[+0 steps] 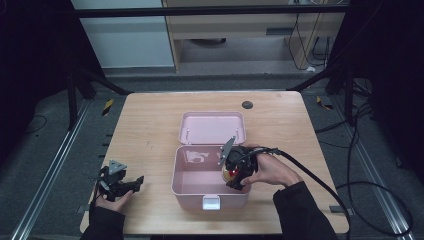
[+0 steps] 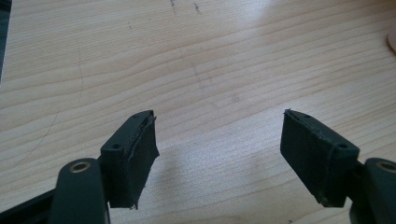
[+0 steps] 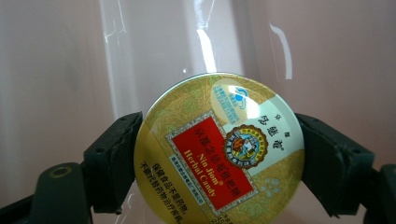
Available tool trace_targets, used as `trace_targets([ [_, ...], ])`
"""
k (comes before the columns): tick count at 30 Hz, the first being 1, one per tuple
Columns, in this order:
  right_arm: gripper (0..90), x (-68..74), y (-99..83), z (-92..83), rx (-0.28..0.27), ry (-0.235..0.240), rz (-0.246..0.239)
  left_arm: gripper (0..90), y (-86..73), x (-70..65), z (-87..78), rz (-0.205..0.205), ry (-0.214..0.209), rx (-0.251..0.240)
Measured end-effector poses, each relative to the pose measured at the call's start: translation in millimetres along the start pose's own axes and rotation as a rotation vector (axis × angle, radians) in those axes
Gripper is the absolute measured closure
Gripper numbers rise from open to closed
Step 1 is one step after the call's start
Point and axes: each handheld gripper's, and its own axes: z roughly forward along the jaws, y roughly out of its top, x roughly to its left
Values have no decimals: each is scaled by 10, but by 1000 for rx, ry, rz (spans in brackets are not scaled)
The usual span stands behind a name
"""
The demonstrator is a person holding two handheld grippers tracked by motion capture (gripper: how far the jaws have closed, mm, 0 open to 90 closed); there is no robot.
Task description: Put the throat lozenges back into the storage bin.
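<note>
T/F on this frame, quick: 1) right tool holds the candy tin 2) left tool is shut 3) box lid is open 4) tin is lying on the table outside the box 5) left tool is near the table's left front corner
1) The right tool holds the tin. True: a jaw presses on each side of it.
2) The left tool is shut. False: its jaws stand wide apart over bare wood.
3) The lid is open. True: it is folded back behind the pink box.
4) The tin lies on the table outside the box. False: it is gripped over the box's open interior.
5) The left tool is near the table's left front corner. True.
</note>
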Motion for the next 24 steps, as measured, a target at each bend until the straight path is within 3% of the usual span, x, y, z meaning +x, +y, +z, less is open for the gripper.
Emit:
trace_targets([
  [3, 205, -4, -15, 36, 15, 4, 5, 264, -2, 5, -2, -3, 0, -3],
  [7, 204, -21, -80, 47, -5, 24, 38, 264, -2, 2, 5, -1, 0, 1],
  [18, 182, -10, -83, 57, 30, 27, 29, 263, -3, -1, 10, 1, -1, 4],
  [23, 175, -4, -83, 34, 10, 24, 32, 263, -3, -1, 10, 2, -2, 4],
  [24, 174, 8, -83, -16, -19, 14, 34, 263, -2, 0, 9, 1, -3, 4],
])
